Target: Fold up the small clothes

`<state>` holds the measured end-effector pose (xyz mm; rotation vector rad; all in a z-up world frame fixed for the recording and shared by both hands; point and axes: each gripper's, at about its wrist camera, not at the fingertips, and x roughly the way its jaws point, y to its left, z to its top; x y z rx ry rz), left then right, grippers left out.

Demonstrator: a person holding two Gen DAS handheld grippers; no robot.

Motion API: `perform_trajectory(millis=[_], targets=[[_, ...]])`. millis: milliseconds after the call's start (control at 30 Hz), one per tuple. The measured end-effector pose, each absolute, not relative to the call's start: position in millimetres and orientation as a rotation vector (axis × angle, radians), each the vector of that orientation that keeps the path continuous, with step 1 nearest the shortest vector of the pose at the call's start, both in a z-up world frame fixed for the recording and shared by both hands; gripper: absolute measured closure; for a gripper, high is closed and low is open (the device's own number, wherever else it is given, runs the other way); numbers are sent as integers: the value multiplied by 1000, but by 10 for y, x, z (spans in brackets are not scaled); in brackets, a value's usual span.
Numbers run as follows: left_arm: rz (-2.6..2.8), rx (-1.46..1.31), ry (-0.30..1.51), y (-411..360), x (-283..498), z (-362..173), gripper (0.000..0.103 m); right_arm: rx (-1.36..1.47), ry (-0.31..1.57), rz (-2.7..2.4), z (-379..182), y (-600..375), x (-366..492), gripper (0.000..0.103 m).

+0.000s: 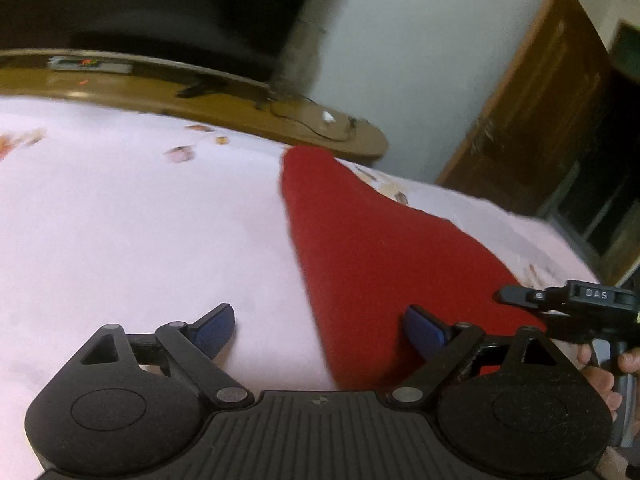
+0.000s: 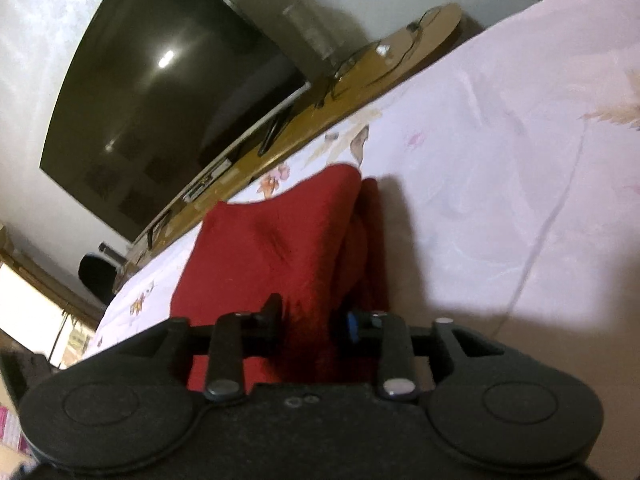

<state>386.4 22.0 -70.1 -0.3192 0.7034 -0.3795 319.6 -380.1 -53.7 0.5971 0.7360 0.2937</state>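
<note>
**Bedroom backdrop: screen, shelf and door**

Ahead of the hand-held gripper we see a pale pink floral bedsheet [image 1: 140,220], beyond it a wooden shelf [image 1: 224,100] bearing a large dark television [image 2: 160,92]. Off right stands a brown wooden door [image 1: 540,112] against the pale wall [image 1: 420,60].

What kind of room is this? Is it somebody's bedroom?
Most likely a bedroom. A pale pink floral bedsheet covers what looks like a bed, where the red garment lies. Beyond it, a big dark television stands on a wooden cabinet, and there is a wooden door.
</note>
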Motion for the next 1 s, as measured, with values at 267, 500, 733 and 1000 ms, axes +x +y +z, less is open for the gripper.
perform_trajectory(millis=[267, 500, 733, 1000], targets=[[-383, -301, 715, 324, 3030, -865, 12, 805, 682, 177, -617, -3938, 2250, 63], [-347, -160, 728, 14, 3206, -839, 12, 980, 685, 221, -826, -3812, 2101, 63], [-285, -32, 698, -89, 3192, -843, 22, 978, 717, 194, -947, -3639, 2357, 94], [-306, 37, 679, 38, 3039, -814, 24, 869, 725, 153, -1002, -3679, 2309, 96]])
